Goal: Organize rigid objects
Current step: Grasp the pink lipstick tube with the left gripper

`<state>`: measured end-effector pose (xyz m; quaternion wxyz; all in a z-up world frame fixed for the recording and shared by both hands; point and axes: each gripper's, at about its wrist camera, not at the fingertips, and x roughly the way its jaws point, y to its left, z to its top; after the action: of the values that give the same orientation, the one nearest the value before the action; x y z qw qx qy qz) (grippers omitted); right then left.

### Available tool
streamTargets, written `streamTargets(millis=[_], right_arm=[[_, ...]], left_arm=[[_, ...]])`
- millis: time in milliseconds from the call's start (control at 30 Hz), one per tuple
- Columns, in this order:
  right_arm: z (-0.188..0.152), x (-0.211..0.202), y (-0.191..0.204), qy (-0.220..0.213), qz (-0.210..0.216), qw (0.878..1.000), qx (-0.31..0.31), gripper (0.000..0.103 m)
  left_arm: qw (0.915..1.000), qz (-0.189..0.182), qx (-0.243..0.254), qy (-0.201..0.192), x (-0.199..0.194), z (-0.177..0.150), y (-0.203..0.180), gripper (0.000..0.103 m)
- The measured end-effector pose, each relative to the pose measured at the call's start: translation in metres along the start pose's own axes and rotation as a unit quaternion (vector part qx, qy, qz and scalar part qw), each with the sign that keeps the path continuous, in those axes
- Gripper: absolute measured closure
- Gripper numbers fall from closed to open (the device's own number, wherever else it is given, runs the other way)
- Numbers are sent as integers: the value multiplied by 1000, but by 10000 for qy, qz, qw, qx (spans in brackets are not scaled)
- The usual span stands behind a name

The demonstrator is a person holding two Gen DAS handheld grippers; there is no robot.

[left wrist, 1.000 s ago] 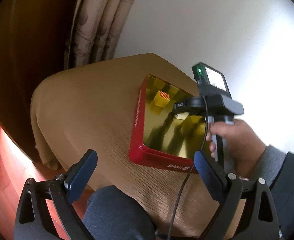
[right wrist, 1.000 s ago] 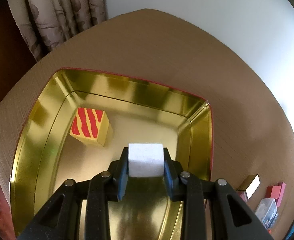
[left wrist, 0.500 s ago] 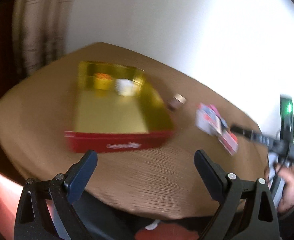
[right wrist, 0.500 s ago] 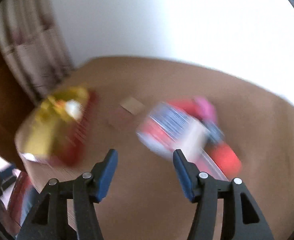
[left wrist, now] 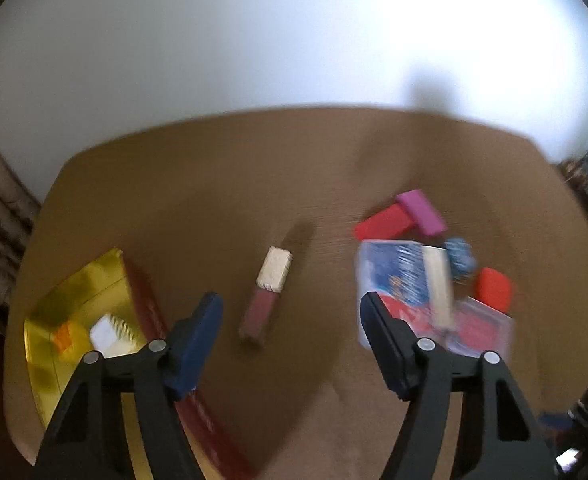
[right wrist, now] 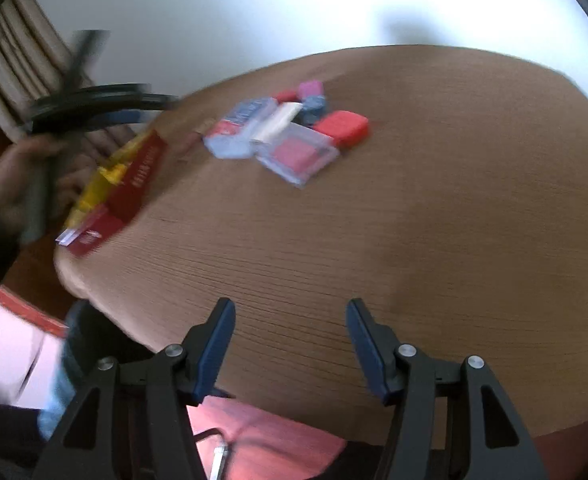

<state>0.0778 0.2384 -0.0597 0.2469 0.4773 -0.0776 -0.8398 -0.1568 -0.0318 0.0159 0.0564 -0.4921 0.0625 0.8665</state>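
**White block dropped off, both claws swinging to the pile**

Left wrist view, left to right. Tin (left wrist: 93, 304) at lower left, gold inside, red wall. White block (left wrist: 103, 334) now lies in it beside the striped block (left wrist: 63, 340); a second ago it was clamped in my right gripper over the tin. So that piece is done.

Left gripper (left wrist: 291, 334) low centre: jaws have just been closing from wide to about half, nothing between them. A lip gloss (left wrist: 267, 294) lies on the table (left wrist: 213, 184) just ahead of the pads, likely the next pick.

Pile (left wrist: 422, 272) at right: clear boxes, red and purple blocks, untouched.

Right wrist view: right gripper (right wrist: 289, 344) at the bottom, jaws parted and empty after letting go, over bare table well short of the pile. Heavy blur in both views; small details uncertain.
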Motion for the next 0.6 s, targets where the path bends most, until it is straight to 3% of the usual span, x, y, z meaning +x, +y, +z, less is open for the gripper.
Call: streamTargets(millis=[133, 267, 300, 367, 433, 600], right_arm=[[11, -14, 15, -236, 148, 9992, -283, 44], [16, -24, 16, -298, 269, 9989, -232, 44], [16, -24, 14, -292, 260, 9990, -197, 44], [16, -23, 12, -298, 229, 9992, -154, 44], [17, -22, 10, -307, 266, 9991, -101, 44], [18, -19, 13, -312, 235, 9991, -142, 44]], left_arm=[[9978, 223, -27, 629, 53, 11, 2, 41], [9940, 246, -319, 1021, 88, 6, 10, 63], [9952, 206, -364, 890, 87, 4, 10, 66], [9951, 95, -398, 905, 86, 4, 10, 86], [9959, 120, -330, 833, 79, 4, 7, 86], [9988, -15, -494, 26, 14, 5, 13, 86]])
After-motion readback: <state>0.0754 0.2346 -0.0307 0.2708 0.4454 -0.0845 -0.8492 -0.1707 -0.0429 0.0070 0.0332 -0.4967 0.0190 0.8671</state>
